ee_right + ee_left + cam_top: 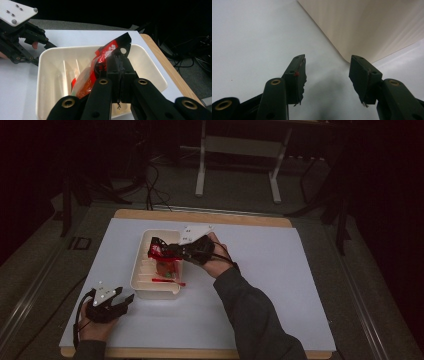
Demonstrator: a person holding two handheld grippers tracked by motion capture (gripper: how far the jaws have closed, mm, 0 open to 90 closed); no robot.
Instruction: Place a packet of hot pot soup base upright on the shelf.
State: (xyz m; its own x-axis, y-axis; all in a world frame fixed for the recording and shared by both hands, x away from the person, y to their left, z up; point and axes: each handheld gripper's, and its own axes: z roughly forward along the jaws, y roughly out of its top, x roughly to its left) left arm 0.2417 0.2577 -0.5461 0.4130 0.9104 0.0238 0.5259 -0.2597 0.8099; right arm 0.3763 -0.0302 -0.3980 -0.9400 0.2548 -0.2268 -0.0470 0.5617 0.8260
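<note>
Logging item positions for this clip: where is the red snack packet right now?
In the high view the red snack packet sits at the far end of the white bin, left of table centre, pinched in the right claw.

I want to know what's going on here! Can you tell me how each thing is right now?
Right gripper: shut on the red packet.
Red packet: pinched at its top edge, partly inside the tub.
White tub: upright on the table, more packets in it.
Left gripper: open, nothing between its jaws, beside the tub.
</note>
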